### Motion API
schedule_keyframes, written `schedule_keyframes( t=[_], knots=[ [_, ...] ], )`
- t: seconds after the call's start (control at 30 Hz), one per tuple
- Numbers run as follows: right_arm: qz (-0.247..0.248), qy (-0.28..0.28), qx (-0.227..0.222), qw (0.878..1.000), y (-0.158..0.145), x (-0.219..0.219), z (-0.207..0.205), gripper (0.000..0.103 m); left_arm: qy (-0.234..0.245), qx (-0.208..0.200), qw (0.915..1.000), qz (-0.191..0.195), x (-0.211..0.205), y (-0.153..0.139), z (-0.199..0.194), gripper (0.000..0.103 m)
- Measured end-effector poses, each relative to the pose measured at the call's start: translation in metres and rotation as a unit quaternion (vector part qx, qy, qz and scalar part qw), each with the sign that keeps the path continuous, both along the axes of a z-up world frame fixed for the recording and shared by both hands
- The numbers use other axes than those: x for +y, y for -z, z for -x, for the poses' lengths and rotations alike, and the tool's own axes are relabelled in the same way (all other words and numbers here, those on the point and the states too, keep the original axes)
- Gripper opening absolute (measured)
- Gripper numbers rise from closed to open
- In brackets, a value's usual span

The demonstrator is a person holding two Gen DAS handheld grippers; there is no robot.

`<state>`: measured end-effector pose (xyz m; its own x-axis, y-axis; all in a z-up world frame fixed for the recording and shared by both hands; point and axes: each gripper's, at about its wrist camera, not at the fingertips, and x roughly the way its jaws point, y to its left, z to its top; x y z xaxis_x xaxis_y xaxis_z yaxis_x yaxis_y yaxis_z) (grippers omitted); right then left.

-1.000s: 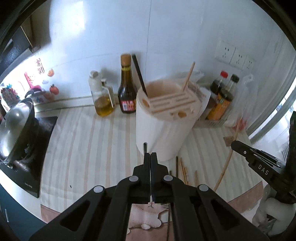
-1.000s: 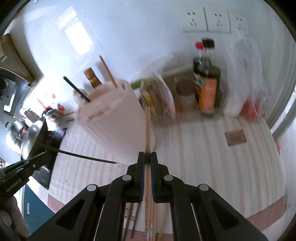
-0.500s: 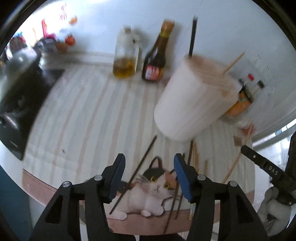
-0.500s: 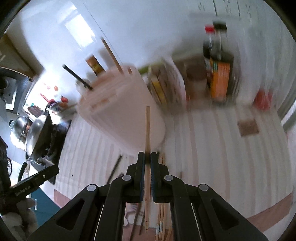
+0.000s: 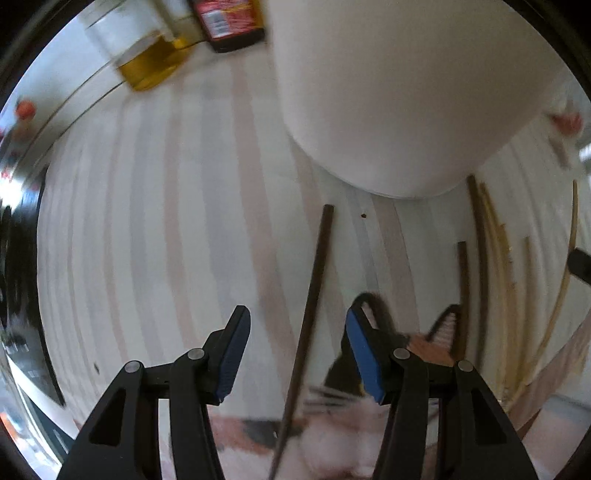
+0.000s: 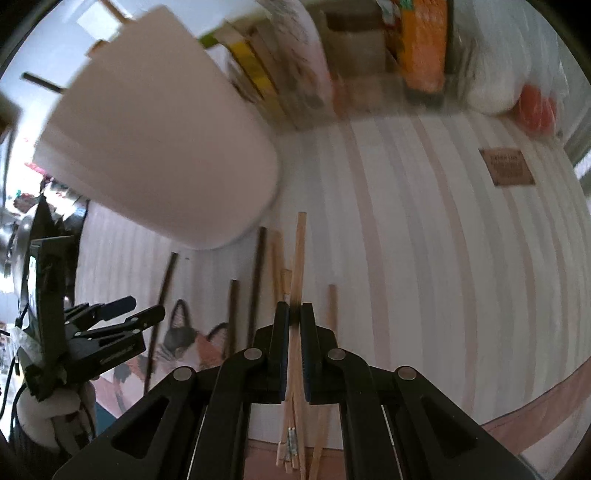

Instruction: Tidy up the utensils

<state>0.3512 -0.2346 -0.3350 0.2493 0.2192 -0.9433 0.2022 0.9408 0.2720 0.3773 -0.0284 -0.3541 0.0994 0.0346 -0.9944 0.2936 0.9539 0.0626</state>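
Observation:
A white utensil holder (image 5: 399, 85) stands on the striped mat; it also shows in the right wrist view (image 6: 155, 147). My left gripper (image 5: 295, 332) is open, low over the mat, with a dark chopstick (image 5: 310, 310) lying between its jaws. More dark and light chopsticks (image 5: 491, 266) lie to its right. My right gripper (image 6: 294, 314) is shut on a light wooden chopstick (image 6: 298, 254), held low over other light chopsticks (image 6: 280, 258) on the mat. The left gripper (image 6: 122, 314) shows at the left of the right wrist view.
An oil bottle (image 5: 151, 55) and a dark sauce bottle (image 5: 229, 22) stand behind the holder. Sauce bottles (image 6: 421, 44), packets (image 6: 266, 74) and a white bag (image 6: 502, 85) line the back. A brown tag (image 6: 506, 168) lies on the mat. A stove (image 6: 44, 221) is at the left.
My left gripper opened and let go of the dark chopstick, which now lies on the mat, and dropped close over it. My right gripper lowered toward the mat, still holding the light chopstick.

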Motion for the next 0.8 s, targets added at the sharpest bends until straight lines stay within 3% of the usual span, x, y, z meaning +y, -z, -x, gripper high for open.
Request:
schedule_keyframes(
  t=[0.03, 0.1, 0.23, 0.33, 0.57, 0.8],
  knots=[
    [0.001, 0.004, 0.004, 1.000, 0.003, -0.002, 0.000, 0.006, 0.005, -0.007, 1.0000, 0.003, -0.002, -0.001, 0.000, 0.043],
    [0.004, 0.007, 0.009, 1.000, 0.007, -0.003, -0.001, 0.006, 0.011, -0.009, 0.9998, 0.016, -0.005, -0.002, -0.001, 0.005],
    [0.008, 0.005, 0.011, 1.000, 0.008, -0.001, -0.002, 0.006, -0.013, -0.017, 0.9997, 0.008, 0.000, -0.002, 0.004, 0.004],
    [0.010, -0.001, 0.002, 1.000, 0.001, 0.001, -0.001, 0.006, -0.053, -0.024, 0.9980, 0.025, 0.018, -0.011, 0.015, 0.004],
    [0.001, -0.017, -0.044, 0.999, -0.035, 0.010, 0.001, 0.006, -0.106, -0.096, 0.9873, 0.071, 0.048, -0.083, 0.049, 0.004],
    [0.011, -0.037, -0.113, 0.993, -0.085, 0.024, 0.004, 0.005, -0.105, -0.184, 0.9723, 0.099, 0.051, -0.158, 0.059, 0.003]
  ],
)
